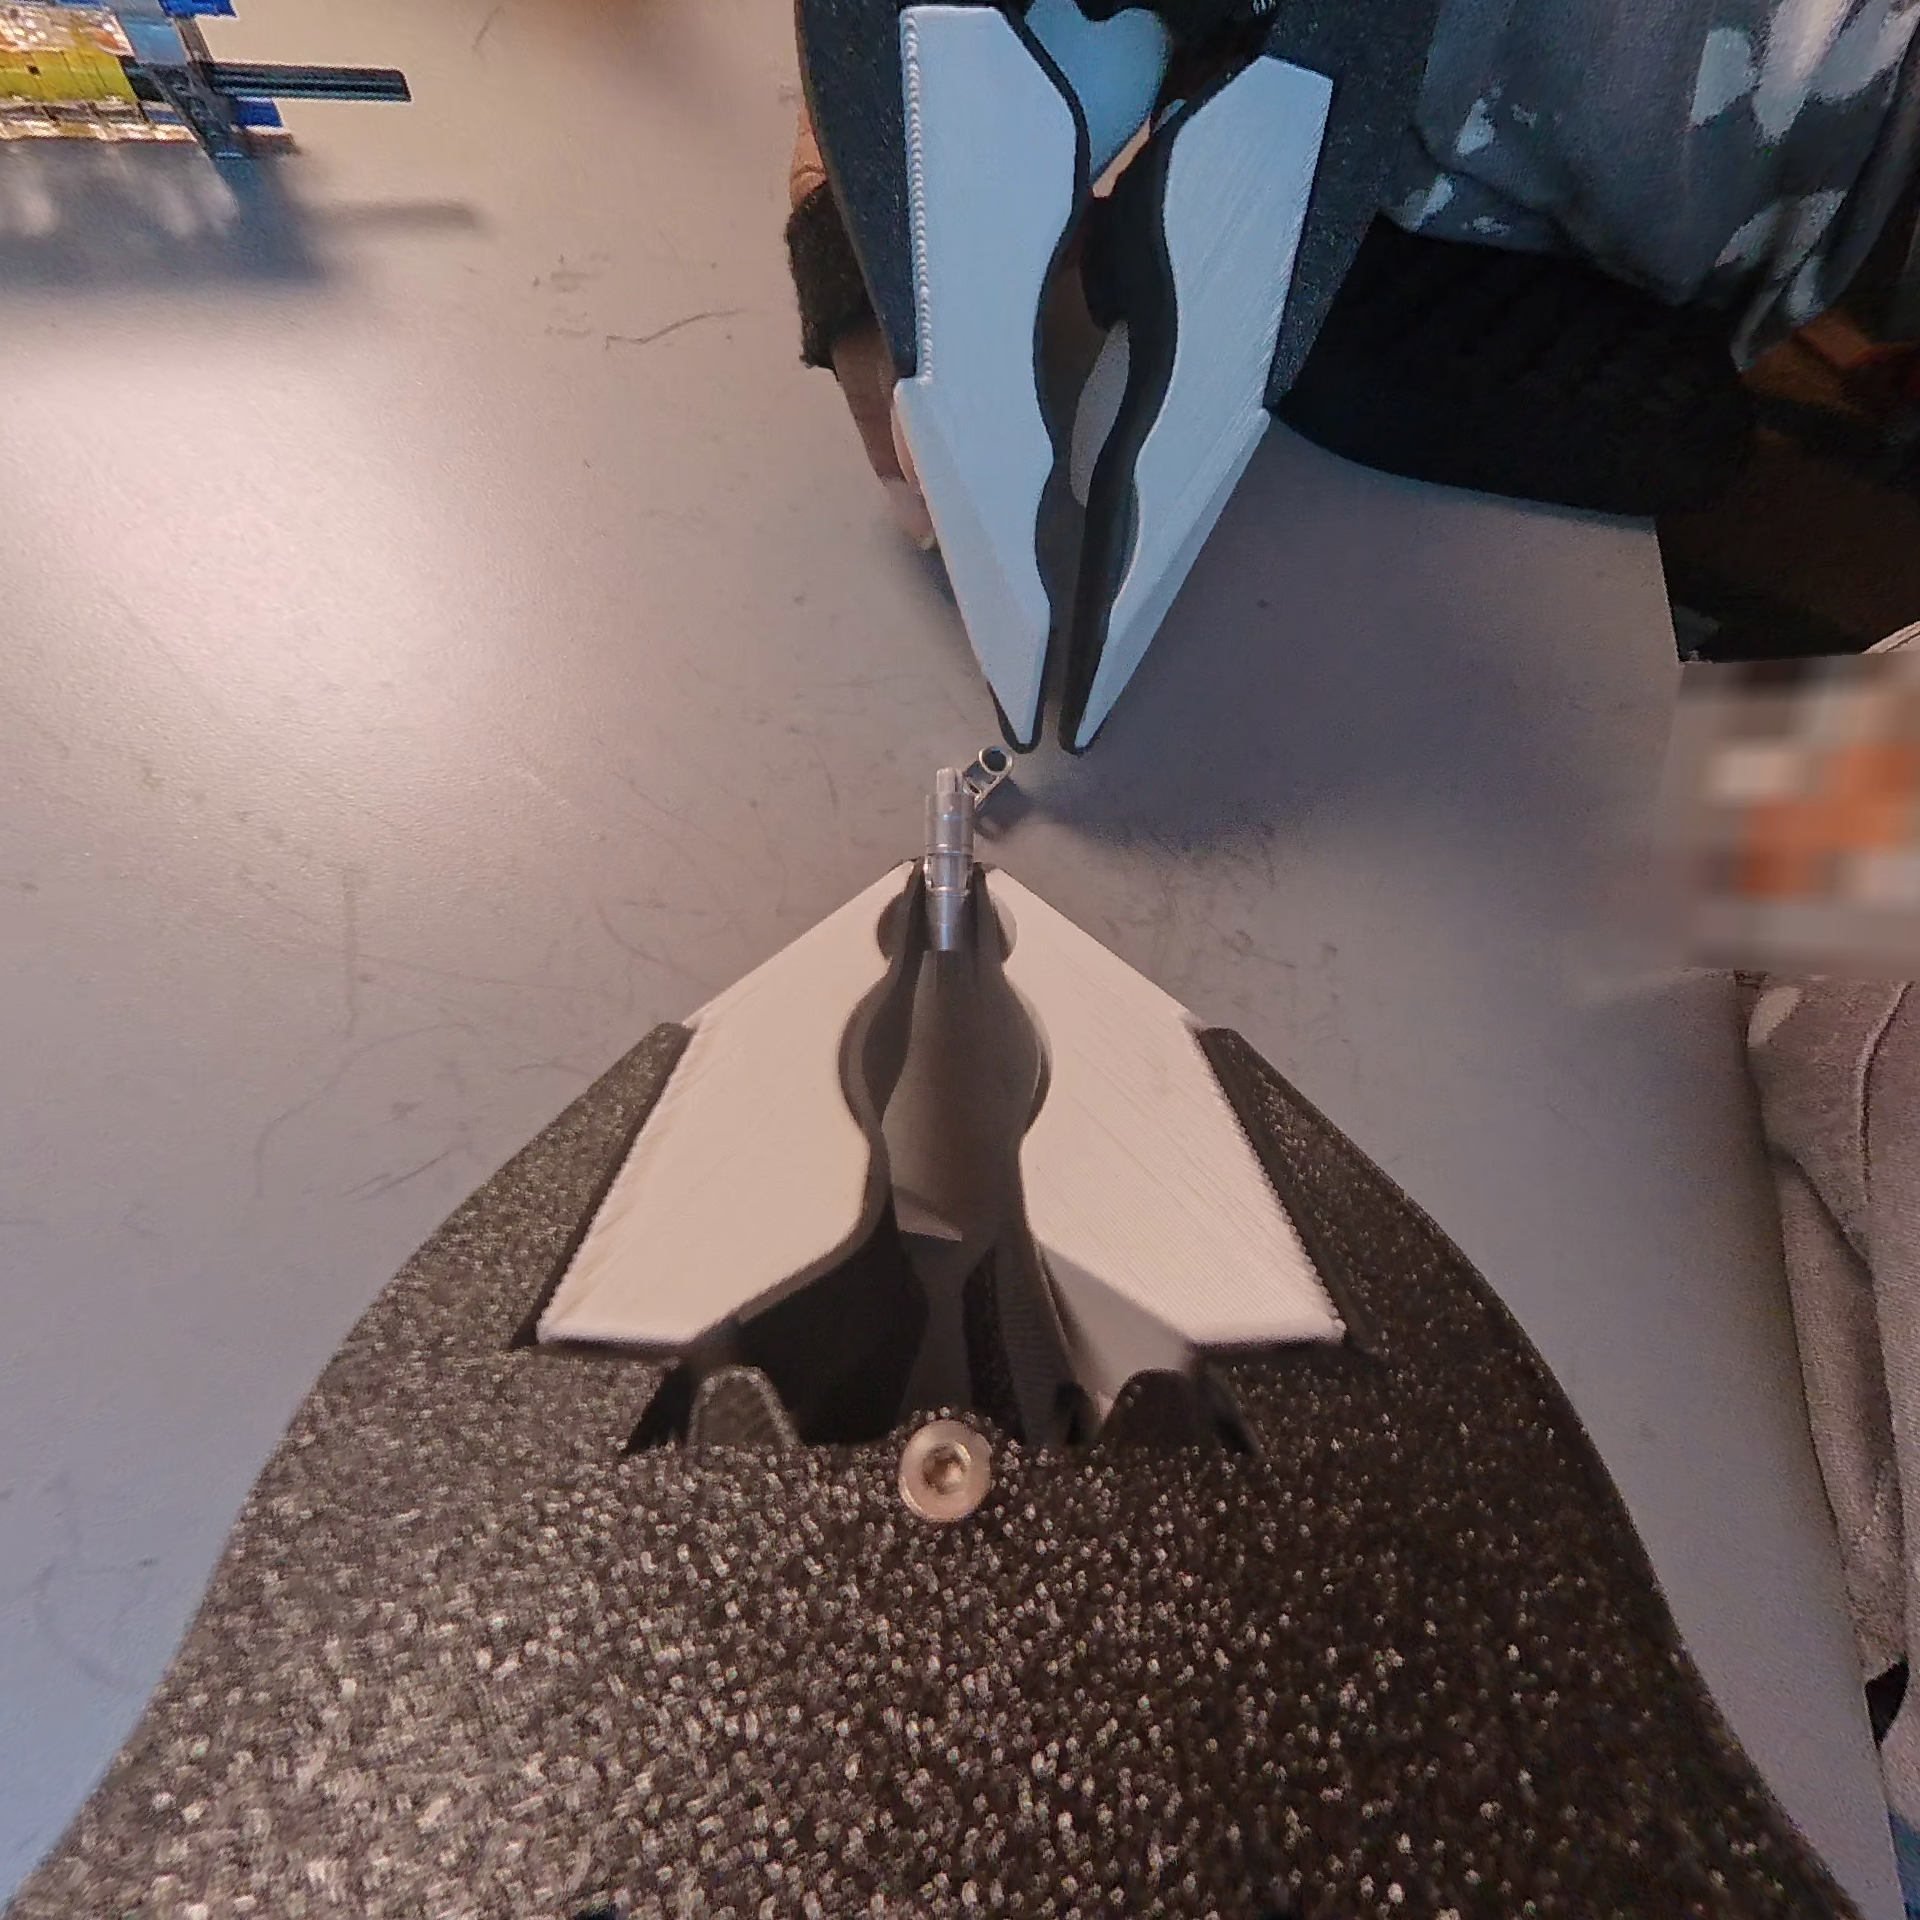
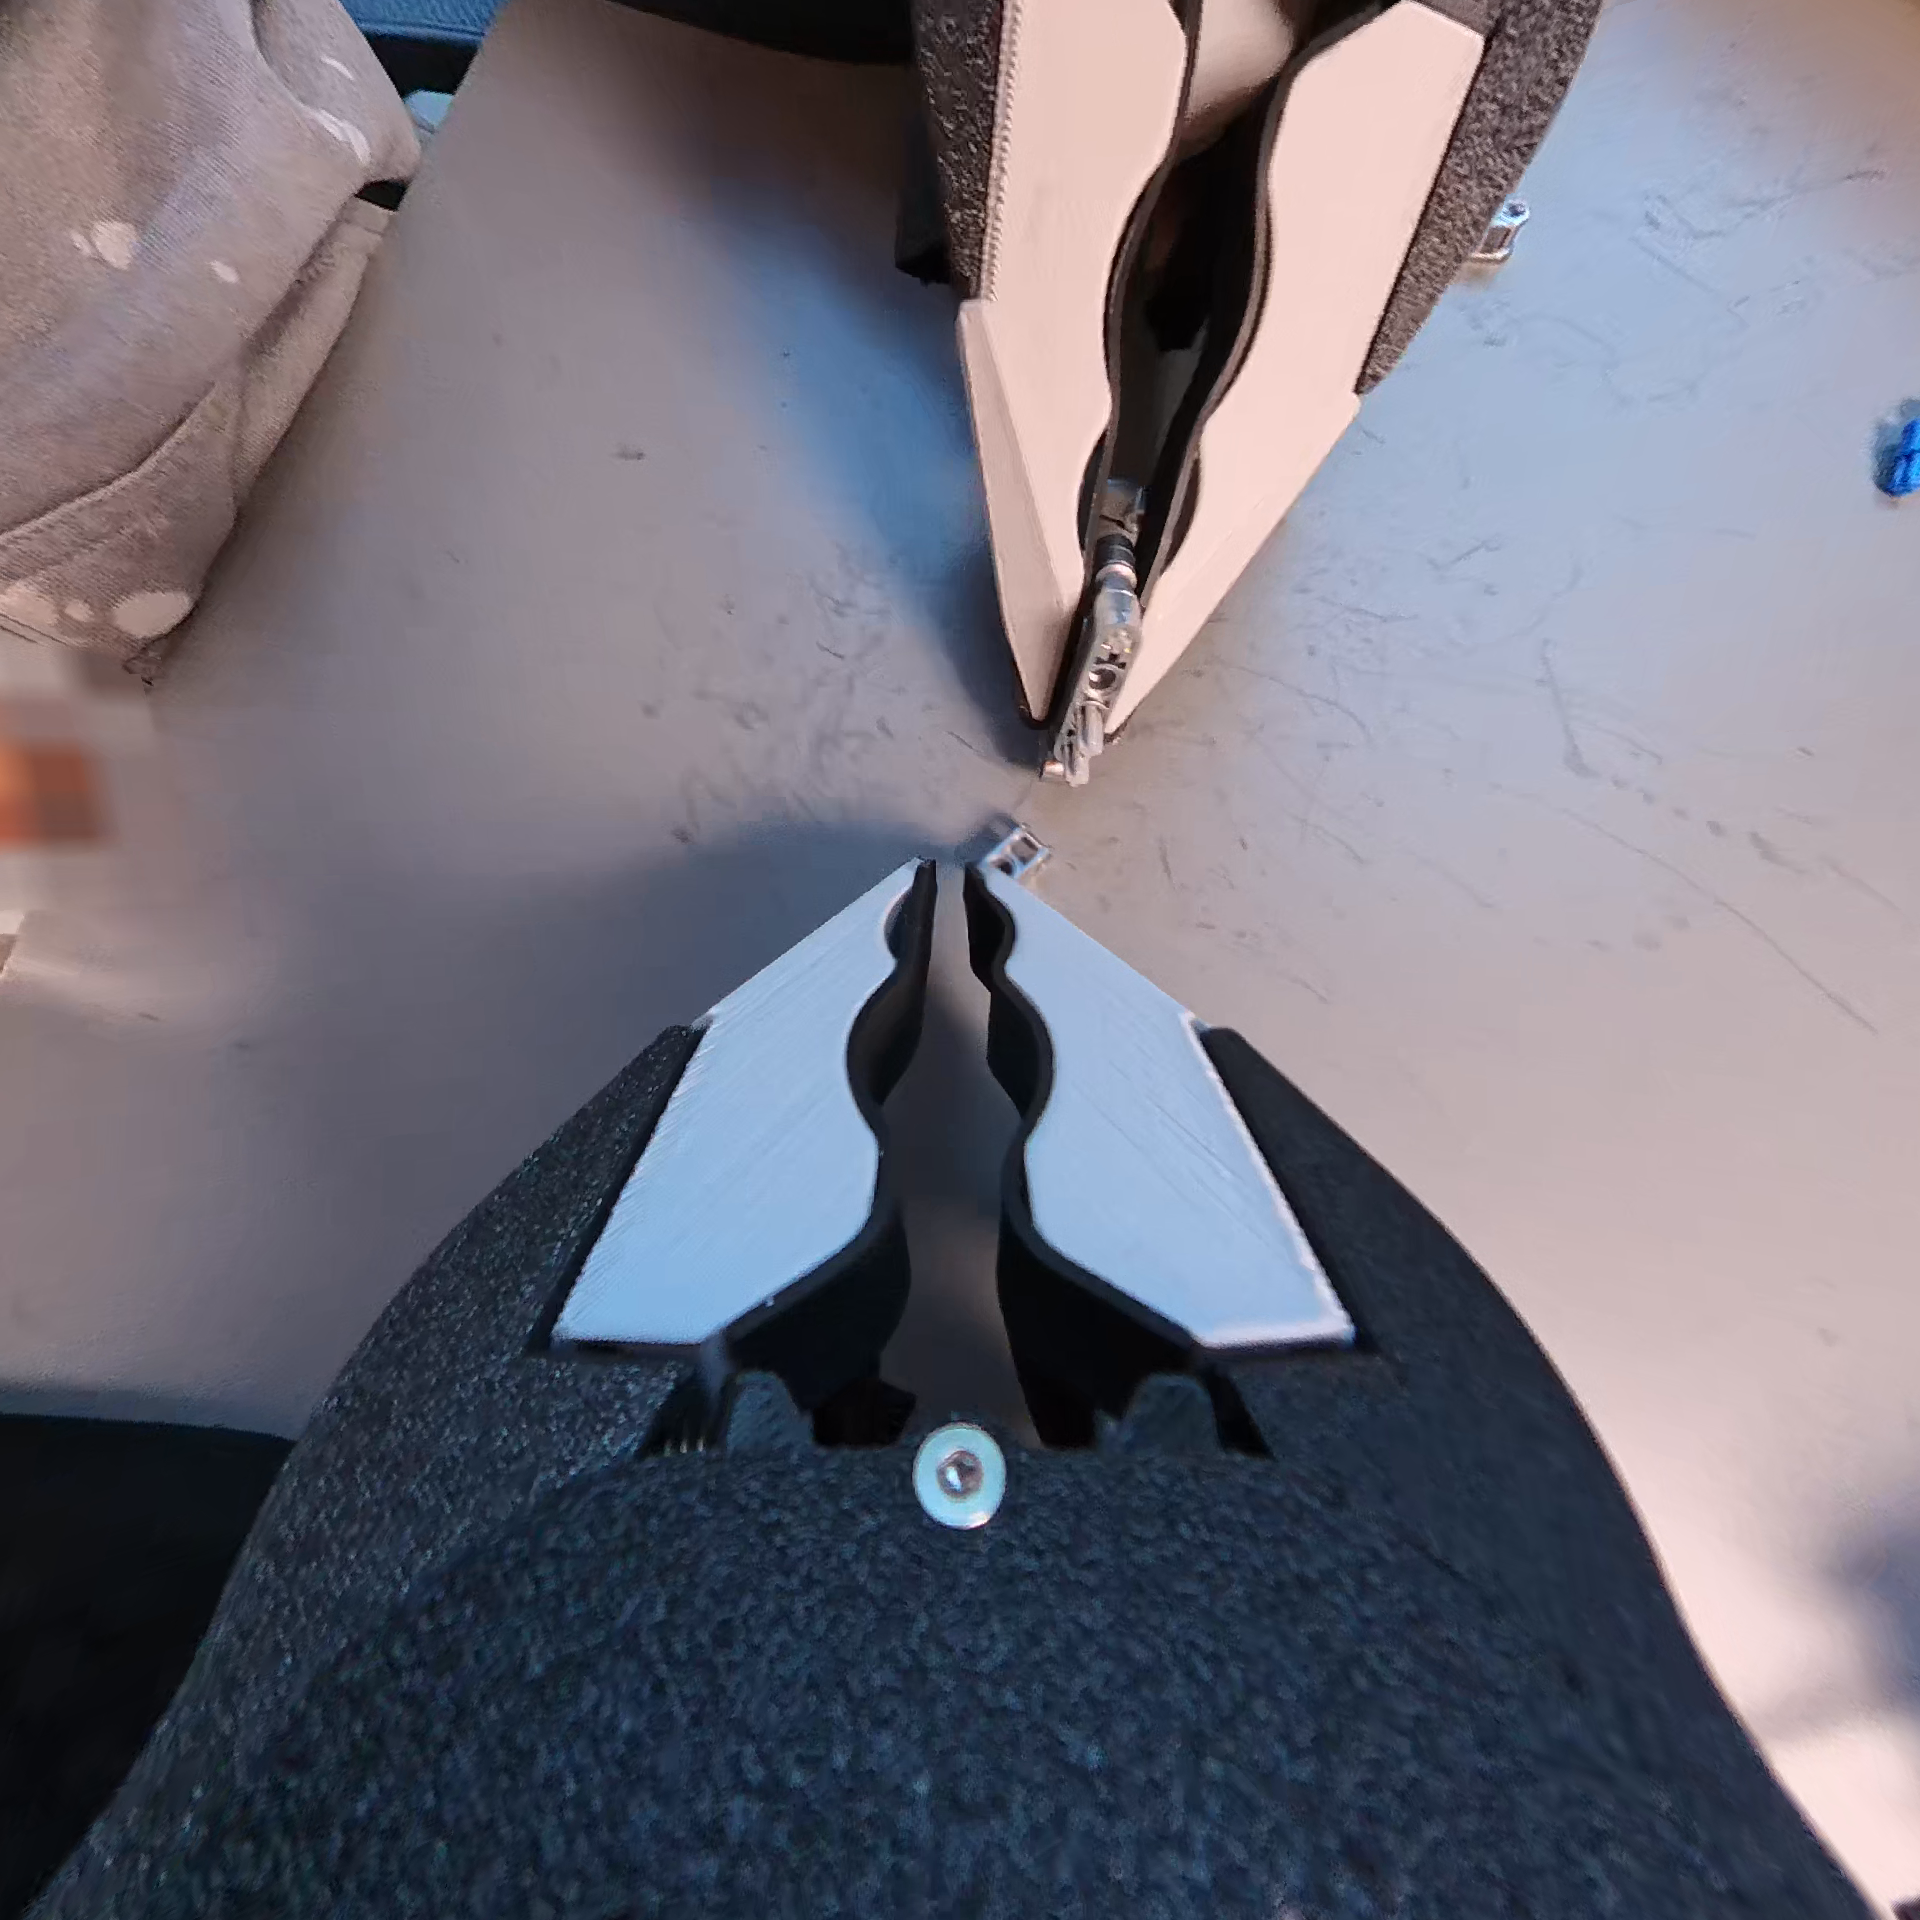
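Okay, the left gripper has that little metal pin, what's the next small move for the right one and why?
Probably ease the right gripper sideways onto the small metal piece and close. Its tips are slightly apart and empty, the piece lies on the table just beside them, and the left gripper already grips the pin.

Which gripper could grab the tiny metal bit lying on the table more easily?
Probably the right gripper: its jaws are empty and slightly apart, with the tips right beside the tiny metal bit. The left gripper is full, shut on a silver pin.

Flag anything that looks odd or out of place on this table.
Only one thing: a small metal piece lies loose on the table, beside the right gripper tips. The left gripper pinches a metal pin.
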### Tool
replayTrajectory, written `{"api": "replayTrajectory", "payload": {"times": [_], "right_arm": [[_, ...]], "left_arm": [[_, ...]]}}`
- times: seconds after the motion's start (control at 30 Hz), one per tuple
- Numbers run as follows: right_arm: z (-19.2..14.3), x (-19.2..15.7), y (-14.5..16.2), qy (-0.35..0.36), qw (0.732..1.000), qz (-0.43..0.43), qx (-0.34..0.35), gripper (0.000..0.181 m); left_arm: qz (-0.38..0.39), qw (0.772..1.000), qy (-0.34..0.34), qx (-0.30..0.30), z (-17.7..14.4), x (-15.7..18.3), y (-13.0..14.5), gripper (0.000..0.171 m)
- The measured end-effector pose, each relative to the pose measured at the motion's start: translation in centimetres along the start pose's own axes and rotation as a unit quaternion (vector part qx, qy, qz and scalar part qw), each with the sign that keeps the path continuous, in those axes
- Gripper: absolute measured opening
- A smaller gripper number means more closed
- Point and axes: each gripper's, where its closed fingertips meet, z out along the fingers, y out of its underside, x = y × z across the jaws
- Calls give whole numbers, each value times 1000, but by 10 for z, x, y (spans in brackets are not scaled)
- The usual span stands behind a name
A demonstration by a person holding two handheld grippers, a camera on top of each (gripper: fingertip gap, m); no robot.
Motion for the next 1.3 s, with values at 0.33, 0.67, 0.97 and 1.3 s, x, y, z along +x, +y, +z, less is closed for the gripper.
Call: {"api": "replayTrajectory", "payload": {"times": [0.33, 0.67, 0.97, 1.3], "right_arm": [[0, 10, 4, 33, 999, -1, -11, 5], [3, 9, 1, 43, 999, 0, -14, 20], [12, 10, 0, 77, 997, 12, -22, 19], [8, 12, -1, 112, 992, 25, -54, 6]], "left_arm": [[1, 1000, -1, 1, -1, 1, 1, 6], [4, 1000, -2, 0, -2, 1, 2, 6], [4, 1000, -4, 2, -3, 1, 3, 6], [14, 1000, -9, 0, -4, 2, 4, 6]]}}
